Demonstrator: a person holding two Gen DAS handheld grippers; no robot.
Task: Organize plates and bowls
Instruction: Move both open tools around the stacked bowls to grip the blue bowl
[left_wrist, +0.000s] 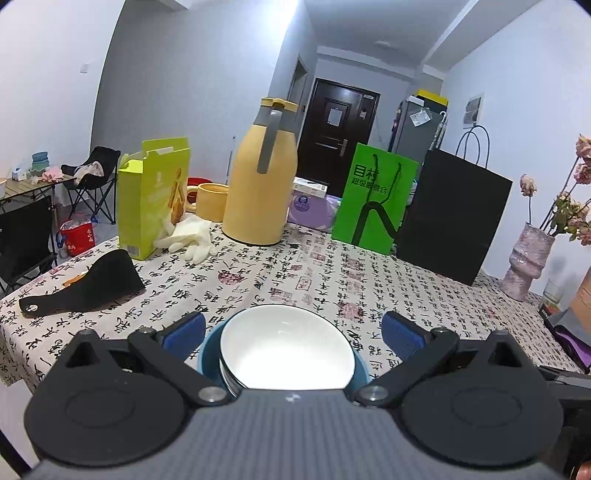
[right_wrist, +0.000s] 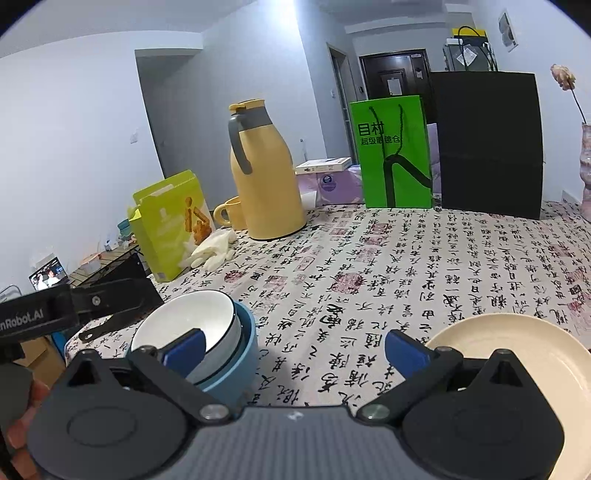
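Two nested bowls and one plate on the calligraphy-print tablecloth, both claws spread wide and empty.

At nine o'clock of the right wrist view, left gripper with blue pads splayed to either side of the stack, touching neither bowl. Just right of it, around seven o'clock, glossy white ceramic bowl tilted inside round blue bowl. At six o'clock, right gripper gaping over bare cloth, nothing between its fingers. At four o'clock, shallow cream round plate, well apart from the bowls. Farther back, ten to one o'clock: lime cardboard box, yellow thermos jug with grey handle, green paper bag, black paper bag.
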